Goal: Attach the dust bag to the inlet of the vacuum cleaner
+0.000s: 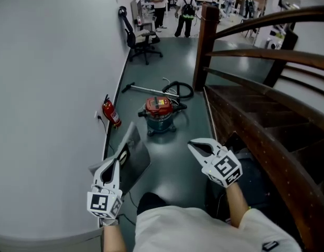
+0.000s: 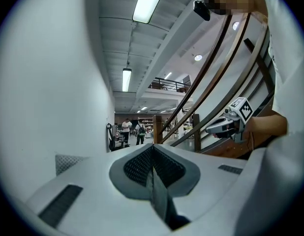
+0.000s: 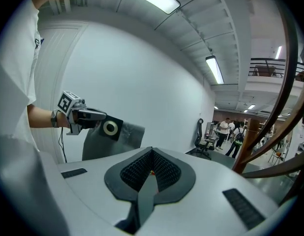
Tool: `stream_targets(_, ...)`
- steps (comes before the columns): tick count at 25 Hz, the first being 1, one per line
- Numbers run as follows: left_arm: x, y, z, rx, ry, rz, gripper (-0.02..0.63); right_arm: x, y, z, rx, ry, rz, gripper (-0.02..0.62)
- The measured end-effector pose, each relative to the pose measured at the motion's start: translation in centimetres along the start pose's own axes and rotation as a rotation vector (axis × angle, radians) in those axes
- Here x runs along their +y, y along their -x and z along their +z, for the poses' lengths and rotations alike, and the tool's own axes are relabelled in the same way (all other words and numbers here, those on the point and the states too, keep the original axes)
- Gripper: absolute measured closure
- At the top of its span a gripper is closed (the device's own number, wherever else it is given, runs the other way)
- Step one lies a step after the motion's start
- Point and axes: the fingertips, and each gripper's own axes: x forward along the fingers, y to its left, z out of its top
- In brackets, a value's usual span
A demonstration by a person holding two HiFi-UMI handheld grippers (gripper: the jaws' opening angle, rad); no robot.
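Observation:
The vacuum cleaner [image 1: 159,114], with a red top on a grey-blue drum, stands on the floor a few steps ahead; its black hose [image 1: 179,90] and wand [image 1: 143,90] lie behind it. My left gripper [image 1: 121,154] is shut on the grey dust bag [image 1: 135,152], which hangs low at the left near the wall. In the right gripper view that left gripper [image 3: 100,116] pinches the dust bag's [image 3: 120,141] black collar with a pale ring [image 3: 111,128]. My right gripper [image 1: 192,146] is shut and holds nothing, level with the left one and well short of the vacuum.
A white wall runs along the left, with a red fire extinguisher [image 1: 111,113] at its foot. A dark wooden staircase and railing [image 1: 267,114] fill the right side. An office chair [image 1: 142,40] and several people [image 1: 184,9] are farther down the aisle.

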Motion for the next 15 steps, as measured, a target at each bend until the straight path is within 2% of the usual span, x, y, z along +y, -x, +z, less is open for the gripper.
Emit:
stream_targets(8, 1.4, -4.6, -1.5, 0.005, 0.009, -0.035, 0.598, -3.1, -2.7, 0.0, -0.04, -0.026, -0.004, 0.569)
stream_targets(15, 6.3, -11.0, -1.1, 0.002, -0.021, -0.058, 0.598, -7.3, -9.0, 0.5, -0.045, -0.024, -0.025, 0.569)
